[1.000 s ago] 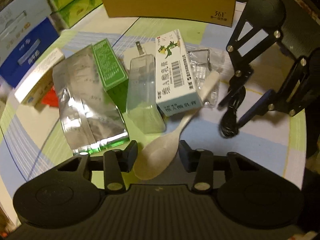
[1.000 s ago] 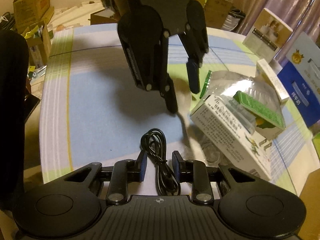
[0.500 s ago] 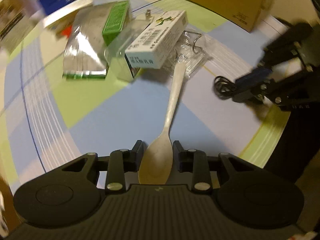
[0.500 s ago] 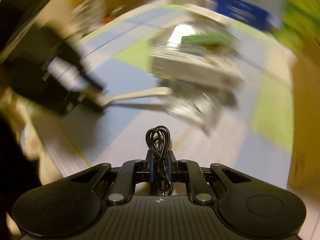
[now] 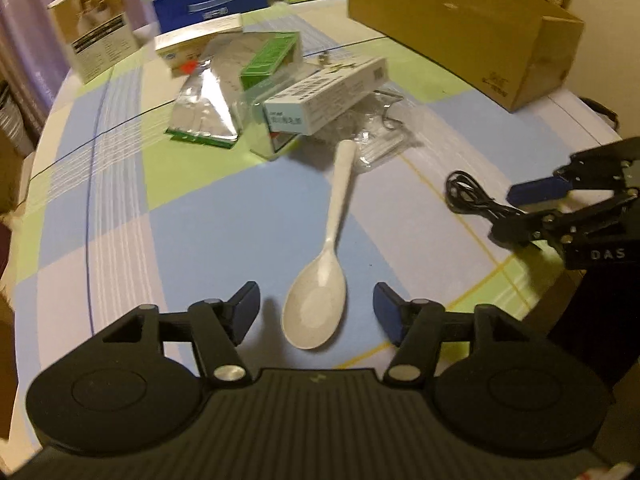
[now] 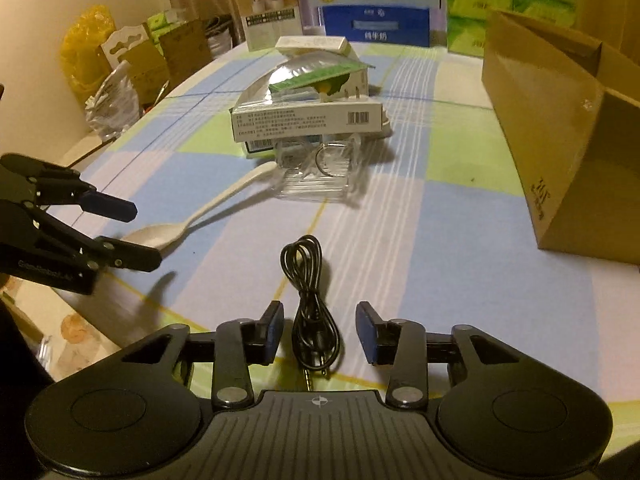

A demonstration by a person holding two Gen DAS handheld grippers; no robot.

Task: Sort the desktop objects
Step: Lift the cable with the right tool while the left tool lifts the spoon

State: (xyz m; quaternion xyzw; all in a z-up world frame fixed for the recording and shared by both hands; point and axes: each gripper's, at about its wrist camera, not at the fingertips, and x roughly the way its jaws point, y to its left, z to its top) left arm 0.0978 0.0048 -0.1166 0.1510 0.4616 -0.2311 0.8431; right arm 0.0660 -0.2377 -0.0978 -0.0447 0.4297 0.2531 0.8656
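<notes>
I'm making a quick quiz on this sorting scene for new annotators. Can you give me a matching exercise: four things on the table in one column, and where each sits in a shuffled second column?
Things:
1. white spoon
2. black cable
3. brown cardboard box
4. white barcode box

Places:
A. on top of the pile of packets
B. bowl lying between the open left gripper fingers
C. at the table's right side, seen from the right wrist
D. coiled between the open right gripper fingers

Pairs: 1-B, 2-D, 3-C, 4-A
</notes>
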